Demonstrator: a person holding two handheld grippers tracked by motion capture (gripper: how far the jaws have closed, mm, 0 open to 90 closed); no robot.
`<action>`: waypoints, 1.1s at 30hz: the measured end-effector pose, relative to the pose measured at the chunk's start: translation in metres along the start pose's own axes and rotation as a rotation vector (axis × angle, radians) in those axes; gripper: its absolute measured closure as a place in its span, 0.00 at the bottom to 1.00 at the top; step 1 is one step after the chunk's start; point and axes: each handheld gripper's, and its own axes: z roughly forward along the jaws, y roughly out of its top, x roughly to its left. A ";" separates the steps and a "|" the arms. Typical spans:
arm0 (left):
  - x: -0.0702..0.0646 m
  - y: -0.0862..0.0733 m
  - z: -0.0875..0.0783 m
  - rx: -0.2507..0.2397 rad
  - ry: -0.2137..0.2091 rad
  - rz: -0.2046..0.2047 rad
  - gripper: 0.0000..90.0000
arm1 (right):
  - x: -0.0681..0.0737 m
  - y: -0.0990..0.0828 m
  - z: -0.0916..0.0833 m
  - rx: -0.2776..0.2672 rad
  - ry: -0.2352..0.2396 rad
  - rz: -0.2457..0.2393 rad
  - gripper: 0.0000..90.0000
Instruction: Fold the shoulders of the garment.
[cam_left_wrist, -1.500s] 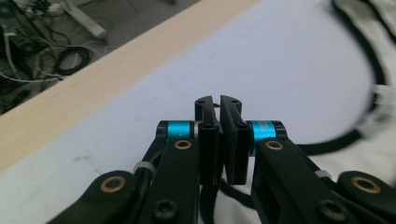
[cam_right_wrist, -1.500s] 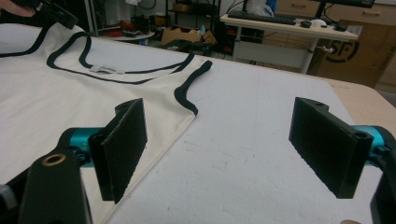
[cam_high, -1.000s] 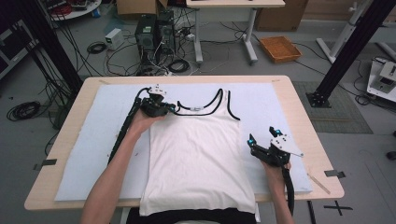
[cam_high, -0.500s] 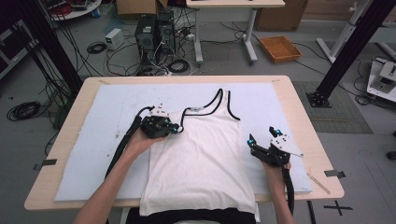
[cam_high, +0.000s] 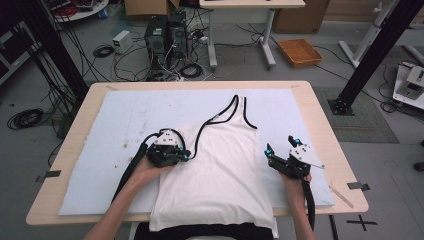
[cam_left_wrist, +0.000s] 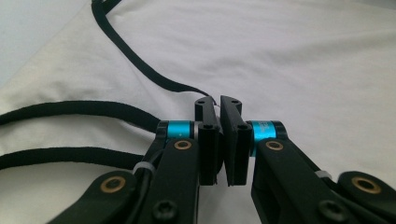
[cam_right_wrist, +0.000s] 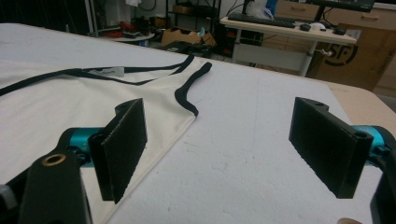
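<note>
Now mid-fold, by the look of it. White top (cam_high: 215, 175) spread flat on the foam mat (cam_high: 100, 150) over the counter (cam_high: 320, 100), hem at the near edge, neck toward the far side. Left tongs (cam_high: 186, 156) clamped shut on the black strap (cam_left_wrist: 140, 65) — trim pinched right at the jaw tips in the left gripper view, a sliver of white cloth caught with it. Left shoulder drawn inward over the body of the top, strap trailing in a loose curve toward the far neckline. Right tongs (cam_high: 280, 148) spread wide, holding nothing, resting on the mat just beside the right edge of the top, pads (cam_right_wrist: 122, 144) apart with bare foam between them.

Risks from here, judged only from the layout:
- Thin grip at the very tips; a sideways tug likely to slip the strap out and drop the fold.
- Nothing pinning the right side — dragging further could slide the whole top across the mat rather than crease it.
- Loose strap loop liable to bunch or twist under the folded layer, leaving a crooked edge.
- Hem overhanging the near edge; extra pull could slide it off the counter.
</note>
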 end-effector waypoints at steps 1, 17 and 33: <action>-0.002 -0.001 -0.002 -0.009 -0.004 -0.004 0.95 | 0.000 0.000 0.000 -0.001 -0.001 -0.001 0.21; -0.013 -0.015 -0.001 0.001 -0.049 -0.014 0.92 | 0.000 0.000 0.000 -0.003 -0.001 0.001 0.21; -0.016 -0.034 -0.031 -0.114 -0.050 0.003 0.64 | 0.000 0.000 -0.001 -0.002 -0.011 0.012 0.21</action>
